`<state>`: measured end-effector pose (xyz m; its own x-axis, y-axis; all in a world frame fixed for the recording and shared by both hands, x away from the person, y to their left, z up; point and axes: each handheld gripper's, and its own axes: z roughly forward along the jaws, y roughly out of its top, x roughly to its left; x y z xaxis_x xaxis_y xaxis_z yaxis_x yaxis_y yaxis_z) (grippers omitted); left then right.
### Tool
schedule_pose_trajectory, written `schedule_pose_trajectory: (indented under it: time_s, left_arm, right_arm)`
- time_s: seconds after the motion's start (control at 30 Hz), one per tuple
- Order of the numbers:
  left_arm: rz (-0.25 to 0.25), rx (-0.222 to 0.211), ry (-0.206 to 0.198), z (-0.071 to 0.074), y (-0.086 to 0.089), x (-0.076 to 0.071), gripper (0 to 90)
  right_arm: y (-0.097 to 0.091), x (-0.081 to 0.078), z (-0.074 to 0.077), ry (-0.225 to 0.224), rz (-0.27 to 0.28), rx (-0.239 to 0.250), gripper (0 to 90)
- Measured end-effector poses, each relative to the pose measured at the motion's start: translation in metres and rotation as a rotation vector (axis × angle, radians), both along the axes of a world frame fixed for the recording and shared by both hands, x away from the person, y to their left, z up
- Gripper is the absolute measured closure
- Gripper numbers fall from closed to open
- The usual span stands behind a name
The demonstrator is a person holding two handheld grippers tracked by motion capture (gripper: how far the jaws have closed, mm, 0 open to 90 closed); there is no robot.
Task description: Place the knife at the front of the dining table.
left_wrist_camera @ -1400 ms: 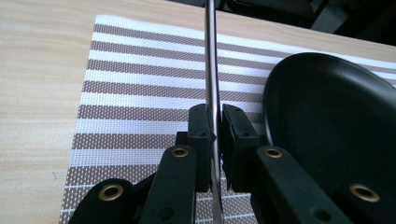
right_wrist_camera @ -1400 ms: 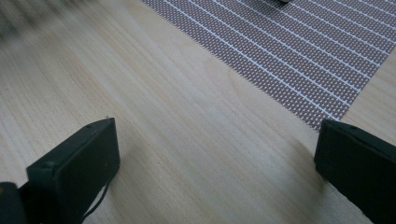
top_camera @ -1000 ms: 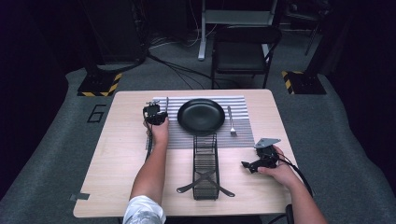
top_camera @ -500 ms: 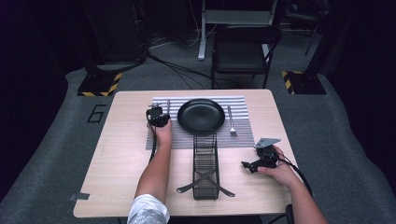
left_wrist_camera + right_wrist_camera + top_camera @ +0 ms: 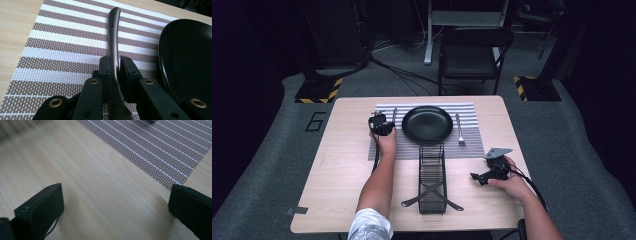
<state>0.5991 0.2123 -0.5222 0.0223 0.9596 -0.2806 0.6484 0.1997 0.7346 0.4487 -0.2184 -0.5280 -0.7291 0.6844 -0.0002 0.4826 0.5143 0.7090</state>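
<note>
The wooden table [image 5: 337,165] carries a striped placemat [image 5: 472,116] with a black plate [image 5: 427,124] at its middle and a wire rack [image 5: 432,177] just in front of it. Left of the plate, the left gripper [image 5: 115,65] has its jaws clamped on the handle of a knife [image 5: 113,35] lying on the mat. A fork [image 5: 459,131] lies right of the plate. The right gripper [image 5: 484,176] rests on bare wood near the mat's corner, its jaws wide apart, holding nothing

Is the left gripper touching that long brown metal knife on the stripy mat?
Touching. In the left gripper view, the left gripper has both black jaws pressed against the long brown metal knife, with no gap on either side.
</note>
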Motion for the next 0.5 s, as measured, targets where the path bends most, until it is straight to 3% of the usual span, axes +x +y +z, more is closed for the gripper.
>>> schedule_pose_trajectory:
  time_s: [0.1, 0.23, 0.33, 0.4, 0.5]
  left_arm:
    - [0.005, 0.024, -0.007, 0.001, 0.000, -0.001, 80.3]
    - [0.013, -0.009, -0.015, -0.001, 0.003, -0.002, 80.3]
    - [0.018, 0.007, -0.017, 0.000, 0.003, -0.002, 80.6]
    - [0.041, -0.018, -0.025, 0.001, 0.006, -0.003, 81.4]
    - [0.061, 0.003, -0.028, 0.003, 0.011, -0.003, 82.9]
  right_arm:
    - [0.000, 0.000, 0.000, 0.000, 0.000, 0.000, 0.0]
    - [0.000, 0.000, 0.000, 0.000, 0.000, 0.000, 0.0]
    - [0.000, 0.000, 0.000, 0.000, 0.000, 0.000, 0.0]
    - [0.000, 0.000, 0.000, 0.001, -0.001, 0.000, 0.0]
    - [0.000, 0.000, 0.000, 0.000, 0.000, 0.000, 0.0]
